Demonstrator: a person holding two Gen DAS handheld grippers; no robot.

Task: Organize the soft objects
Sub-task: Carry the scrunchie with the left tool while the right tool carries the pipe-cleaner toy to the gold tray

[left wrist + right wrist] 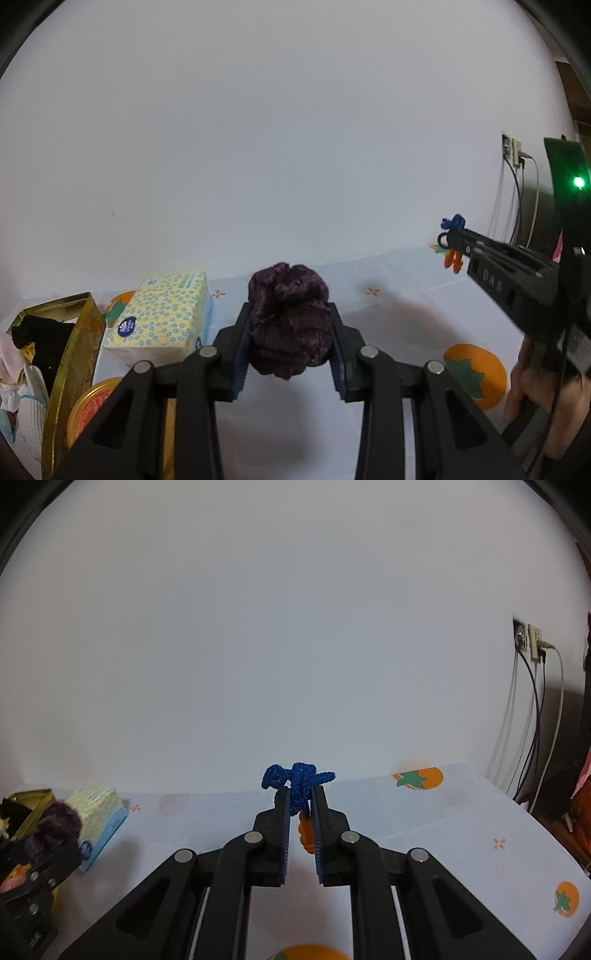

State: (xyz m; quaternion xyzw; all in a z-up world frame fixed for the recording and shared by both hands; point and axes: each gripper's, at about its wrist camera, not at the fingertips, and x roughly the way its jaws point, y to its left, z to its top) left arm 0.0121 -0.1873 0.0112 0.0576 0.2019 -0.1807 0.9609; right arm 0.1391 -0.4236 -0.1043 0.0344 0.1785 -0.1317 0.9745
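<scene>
Left hand-held gripper (291, 325): clenched on a dark purple fuzzy scrunchie (290, 321), pads pressing both sides of it, item held clear above the bench (406, 306). Bench has a pale cloth w/ orange fruit prints.

Right hand-held gripper (300, 805): jaws nearly together, grasping a small crocheted piece (299, 786), blue at the top, orange part hanging below betw. the fingers. Blue end sticks out past the fingertips. Same gripper shows at the right edge of the left wrist view, the piece at its tip, a person's hand (532, 387) on the handle, green light lit on the unit.

Left side of the bench: gold tin box (70, 354), open top, holding dark and pale soft items; which items exactly, cannot tell. Just beside it, to its right, a yellow tissue pack (166, 314) w/ blue ring pattern, lying flat. Near the tin's front corner a round orange-lidded container (92, 402), partly hidden by the gripper frame.

Both held items are apart from the tin, neither is over it.

Rear: plain white wall; wall socket (528, 642) at right w/ cables hanging down
</scene>
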